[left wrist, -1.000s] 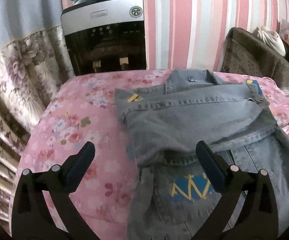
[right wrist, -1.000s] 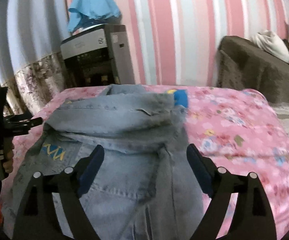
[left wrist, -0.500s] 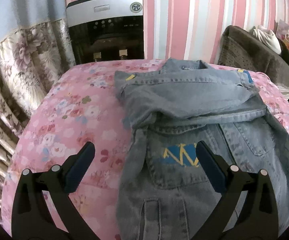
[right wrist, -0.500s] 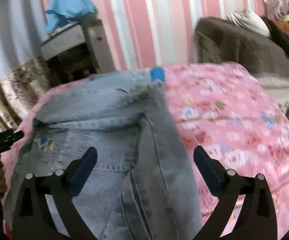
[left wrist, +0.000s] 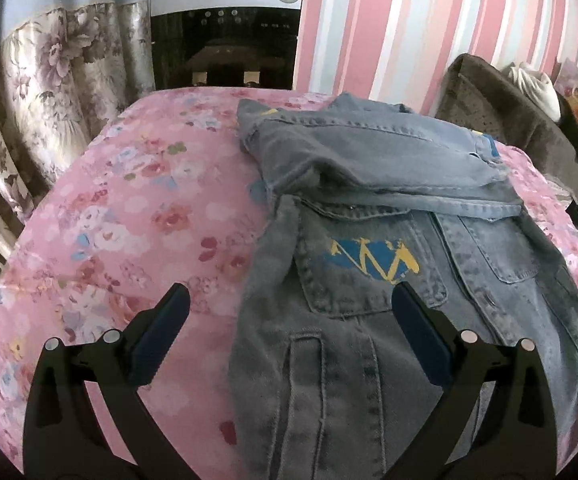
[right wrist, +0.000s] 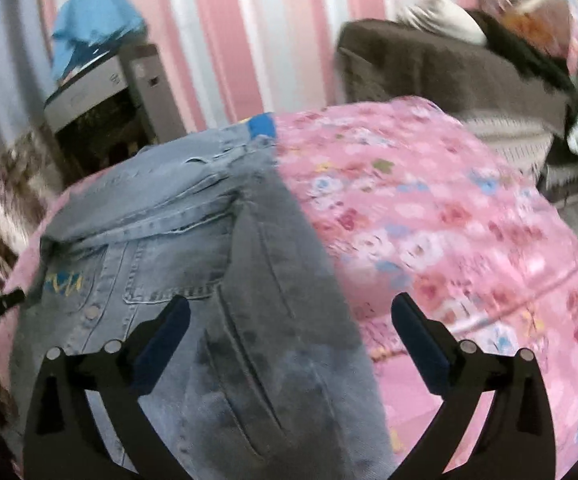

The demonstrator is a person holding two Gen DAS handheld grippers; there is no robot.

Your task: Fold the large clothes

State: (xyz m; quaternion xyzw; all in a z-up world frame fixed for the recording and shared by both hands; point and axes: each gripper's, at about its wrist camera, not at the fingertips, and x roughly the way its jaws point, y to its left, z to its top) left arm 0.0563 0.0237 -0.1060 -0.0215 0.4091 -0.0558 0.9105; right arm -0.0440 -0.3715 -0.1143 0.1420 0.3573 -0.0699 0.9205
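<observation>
I see the denim jacket (left wrist: pixel 389 240) lying flat on the pink floral bedspread (left wrist: pixel 137 208), front side up, with its upper part and sleeves folded down across the chest into a thick band. Just below that band sits the chest pocket with a blue and yellow print (left wrist: pixel 373 258), and a 2nd plain pocket lies beside it. In my right wrist view the same jacket (right wrist: pixel 193 260) fills the lower left, its side edge running along the bare bedspread (right wrist: pixel 449 240); this view is smeared by motion.

My left gripper (left wrist: pixel 291 320) hangs over the jacket's lower left edge with its jaws spread wide: 1 finger is above the bedspread, the other above the denim below the printed pocket, and nothing is pinched between them. My right gripper (right wrist: pixel 291 320) has just been opening and now stands fully apart, 1 finger over the denim and 1 over the bedspread past the jacket's edge; the cloth lies under it, not clamped.

Beyond the jacket's collar end, a water dispenser (left wrist: pixel 225 24) stands against the pink striped wall (left wrist: pixel 389 32). Left of the jacket, past the bed edge, hangs a flowered curtain (left wrist: pixel 49 92). Right of the jacket is a brown sofa (left wrist: pixel 505 116) with a white bundle on it.
</observation>
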